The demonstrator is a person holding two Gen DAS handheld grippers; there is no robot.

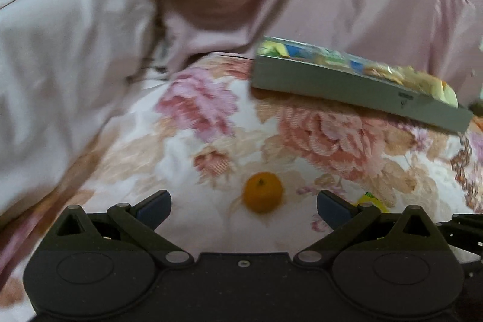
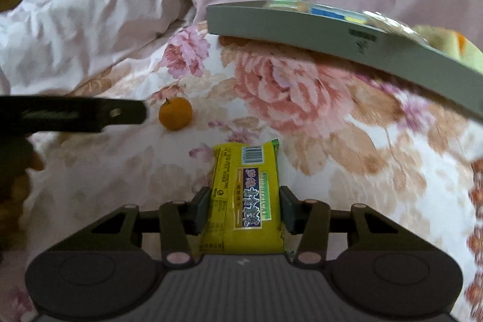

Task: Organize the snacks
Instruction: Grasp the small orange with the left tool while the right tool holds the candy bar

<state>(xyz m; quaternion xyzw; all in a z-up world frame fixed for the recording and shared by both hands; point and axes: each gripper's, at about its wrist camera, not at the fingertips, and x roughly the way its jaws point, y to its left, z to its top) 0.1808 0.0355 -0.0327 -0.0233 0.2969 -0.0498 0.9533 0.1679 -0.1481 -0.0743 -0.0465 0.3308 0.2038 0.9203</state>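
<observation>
2 tools reach forward low over our floral bedspread [image 1: 211, 116]. Our right tool [image 2: 244, 208] is clamped on the yellow snack packet [image 2: 246, 195]; our left tool [image 1: 244, 205] is spread wide, the orange [image 1: 263, 191] just beyond it. Far right sits the gray tray [image 2: 302, 26] of snacks.

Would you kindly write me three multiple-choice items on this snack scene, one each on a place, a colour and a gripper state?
1. Where does the small orange fruit lie?
A. in the grey tray
B. on the floral bedcover
C. between closed fingers

2. What is the main colour of the snack packet?
A. yellow
B. red
C. white

3. What state is the left hand-held gripper in?
A. shut on the fruit
B. shut on the packet
C. open

Answers: B, it rests on the floral bedcover, apart from the grey tray; A, its wrapper is yellow; C, its fingers stand wide apart, holding nothing.
</observation>
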